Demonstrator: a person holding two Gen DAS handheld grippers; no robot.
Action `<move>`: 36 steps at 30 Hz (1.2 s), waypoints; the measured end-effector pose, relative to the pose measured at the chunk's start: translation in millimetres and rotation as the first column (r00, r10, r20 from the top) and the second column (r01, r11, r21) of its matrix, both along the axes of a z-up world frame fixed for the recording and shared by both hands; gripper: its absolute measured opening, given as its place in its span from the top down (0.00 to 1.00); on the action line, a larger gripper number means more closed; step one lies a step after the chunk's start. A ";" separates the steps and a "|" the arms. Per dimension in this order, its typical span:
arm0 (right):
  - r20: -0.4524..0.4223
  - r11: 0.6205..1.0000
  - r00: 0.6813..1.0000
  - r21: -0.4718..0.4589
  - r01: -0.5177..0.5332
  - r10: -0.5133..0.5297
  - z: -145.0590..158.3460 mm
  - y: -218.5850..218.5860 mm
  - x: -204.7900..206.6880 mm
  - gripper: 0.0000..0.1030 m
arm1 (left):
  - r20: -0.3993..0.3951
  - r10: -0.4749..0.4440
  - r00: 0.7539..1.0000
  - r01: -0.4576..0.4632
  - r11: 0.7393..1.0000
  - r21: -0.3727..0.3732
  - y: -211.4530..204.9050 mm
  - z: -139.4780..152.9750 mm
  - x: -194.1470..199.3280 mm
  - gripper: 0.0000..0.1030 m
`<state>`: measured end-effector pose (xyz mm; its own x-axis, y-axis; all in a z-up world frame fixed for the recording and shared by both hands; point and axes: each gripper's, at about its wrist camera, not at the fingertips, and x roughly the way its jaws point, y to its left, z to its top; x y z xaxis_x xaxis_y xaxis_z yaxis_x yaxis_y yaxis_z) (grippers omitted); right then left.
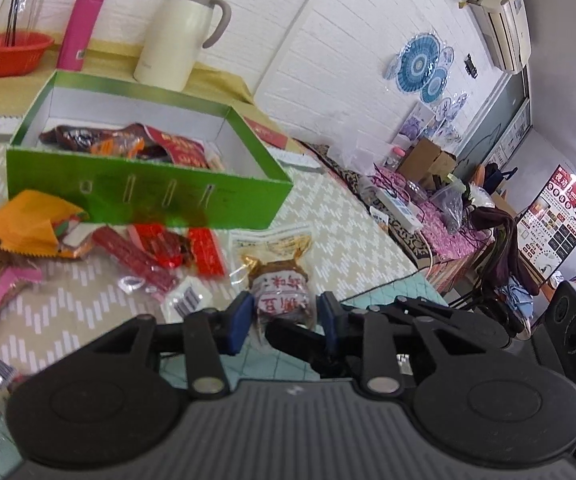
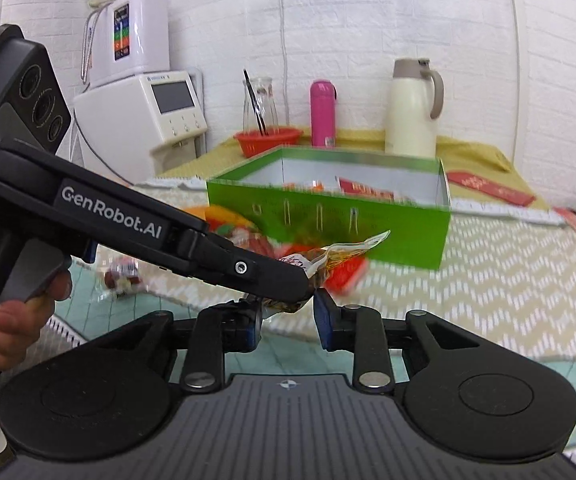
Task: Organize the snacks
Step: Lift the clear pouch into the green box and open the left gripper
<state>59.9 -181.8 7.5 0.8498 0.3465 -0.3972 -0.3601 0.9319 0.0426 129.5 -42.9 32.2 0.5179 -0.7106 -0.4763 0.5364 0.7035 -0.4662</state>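
A white brick wall (image 2: pixel 368 20) backs a table (image 2: pixel 508 280) covered with a beige zigzag cloth. On it stands an open green box (image 1: pixel 148 196) holding snack packets, with a cream jug (image 1: pixel 180 36), pink bottle (image 1: pixel 82 24) and red basket (image 1: pixel 12 54) behind. Loose wrappers (image 1: pixel 160 248) lie before the box. The left gripper (image 1: pixel 282 318) clamps a brown snack pouch (image 1: pixel 280 284). The right gripper (image 2: pixel 288 320) also brackets it; I cannot tell whether its pads press.

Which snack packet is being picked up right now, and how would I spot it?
Find the open green box on the patterned cloth. In front of it, nearest the camera, the left gripper holds a clear packet of brown food. Its white band with red characters distinguishes it from the red packets beside it.
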 end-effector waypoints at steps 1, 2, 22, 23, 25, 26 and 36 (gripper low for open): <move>0.020 1.000 1.000 -0.003 -0.006 0.006 4.3 1.6 3.7 0.52 | 0.014 0.010 1.000 -0.010 1.000 -0.004 2.1 6.2 3.1 0.71; 0.039 1.000 0.999 -0.006 -0.012 0.012 8.4 3.5 7.4 0.52 | 0.024 0.019 1.000 -0.019 1.000 -0.008 3.8 11.1 5.4 0.71; 0.141 1.000 0.990 -0.020 -0.023 0.026 38.9 10.8 100.6 0.54 | 0.051 0.113 0.992 -0.112 0.993 -0.029 8.1 39.8 100.9 0.72; 0.137 1.000 0.990 -0.019 -0.024 0.026 37.6 9.8 105.3 0.54 | 0.048 0.115 0.992 -0.114 0.993 -0.025 7.3 38.5 105.3 0.72; 0.132 0.999 0.991 -0.018 -0.028 0.030 34.1 8.0 113.9 0.54 | 0.037 0.119 0.992 -0.118 0.993 -0.021 7.1 34.7 114.5 0.72; 0.129 0.999 0.991 -0.016 -0.031 0.033 32.5 7.1 118.5 0.54 | 0.031 0.121 0.992 -0.121 0.992 -0.020 6.9 32.7 118.6 0.72; 0.104 0.999 0.994 -0.027 -0.030 0.032 8.8 3.1 152.6 0.40 | 0.014 0.224 0.975 -0.223 0.974 -0.026 9.9 11.4 149.8 0.30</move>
<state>212.5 -178.7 16.2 0.8761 0.3642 -0.3160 -0.3901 0.9205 -0.0206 279.3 -32.9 43.6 0.6729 -0.5873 -0.4498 0.3750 0.7949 -0.4769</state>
